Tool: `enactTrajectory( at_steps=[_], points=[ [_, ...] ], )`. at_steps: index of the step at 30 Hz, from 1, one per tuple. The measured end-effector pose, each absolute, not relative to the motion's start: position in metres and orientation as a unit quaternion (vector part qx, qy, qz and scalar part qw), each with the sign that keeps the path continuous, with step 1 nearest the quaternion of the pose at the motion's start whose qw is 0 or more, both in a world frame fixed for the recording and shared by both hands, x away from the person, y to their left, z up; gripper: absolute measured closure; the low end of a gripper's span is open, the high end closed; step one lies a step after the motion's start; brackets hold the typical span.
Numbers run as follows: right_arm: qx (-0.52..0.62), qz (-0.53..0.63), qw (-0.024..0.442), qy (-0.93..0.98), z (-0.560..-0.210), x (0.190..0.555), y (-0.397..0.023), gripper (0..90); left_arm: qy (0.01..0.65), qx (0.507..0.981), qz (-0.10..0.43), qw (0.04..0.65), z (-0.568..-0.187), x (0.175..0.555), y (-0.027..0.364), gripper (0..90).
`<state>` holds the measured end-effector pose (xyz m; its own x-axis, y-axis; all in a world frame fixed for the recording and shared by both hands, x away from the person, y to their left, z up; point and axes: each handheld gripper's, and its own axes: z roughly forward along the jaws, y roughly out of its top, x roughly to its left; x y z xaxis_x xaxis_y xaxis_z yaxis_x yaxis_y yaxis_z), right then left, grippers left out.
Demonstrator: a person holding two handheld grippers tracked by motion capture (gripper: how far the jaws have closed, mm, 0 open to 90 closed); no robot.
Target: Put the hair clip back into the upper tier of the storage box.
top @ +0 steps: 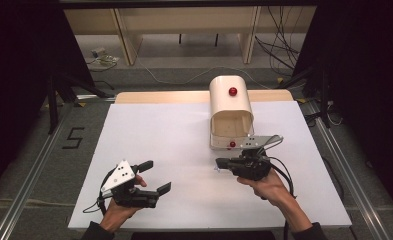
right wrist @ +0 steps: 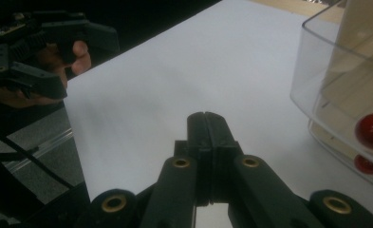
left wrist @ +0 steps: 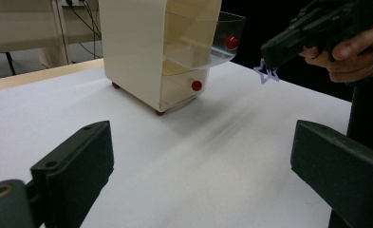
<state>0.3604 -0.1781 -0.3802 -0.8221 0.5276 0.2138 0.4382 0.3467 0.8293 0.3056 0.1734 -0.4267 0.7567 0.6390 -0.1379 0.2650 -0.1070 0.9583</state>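
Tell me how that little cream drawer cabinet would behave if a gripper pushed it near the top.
The cream cabinet stands taller than its base is wide, on small red feet, so a high push would probably tip it rather than slide it. Its clear upper drawer already sticks out, shifting weight forward. It looks like thin plastic, so likely light.

A white board [top: 159,150] covers the wooden table [top: 149,97]; cables [top: 279,45] lie behind.

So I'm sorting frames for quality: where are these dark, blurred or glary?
High view: sharp, white table brightly lit, surroundings black. Left gripper view: drawer unit fairly crisp, near jaws soft, table streaked with blur. Right gripper view: dim, shut right gripper clear, clear drawer and left gripper soft.
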Motion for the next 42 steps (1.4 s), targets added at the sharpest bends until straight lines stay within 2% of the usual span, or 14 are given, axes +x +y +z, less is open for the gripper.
enactTrajectory(
  at_steps=[42],
  points=[
    [0.296, 0.529, 0.073, 0.792, -0.342, 0.378, -0.184, 90.0, 0.310, 0.728, 0.159, 0.591, -0.426, 0.306, 0.173, 6.5]
  ],
)
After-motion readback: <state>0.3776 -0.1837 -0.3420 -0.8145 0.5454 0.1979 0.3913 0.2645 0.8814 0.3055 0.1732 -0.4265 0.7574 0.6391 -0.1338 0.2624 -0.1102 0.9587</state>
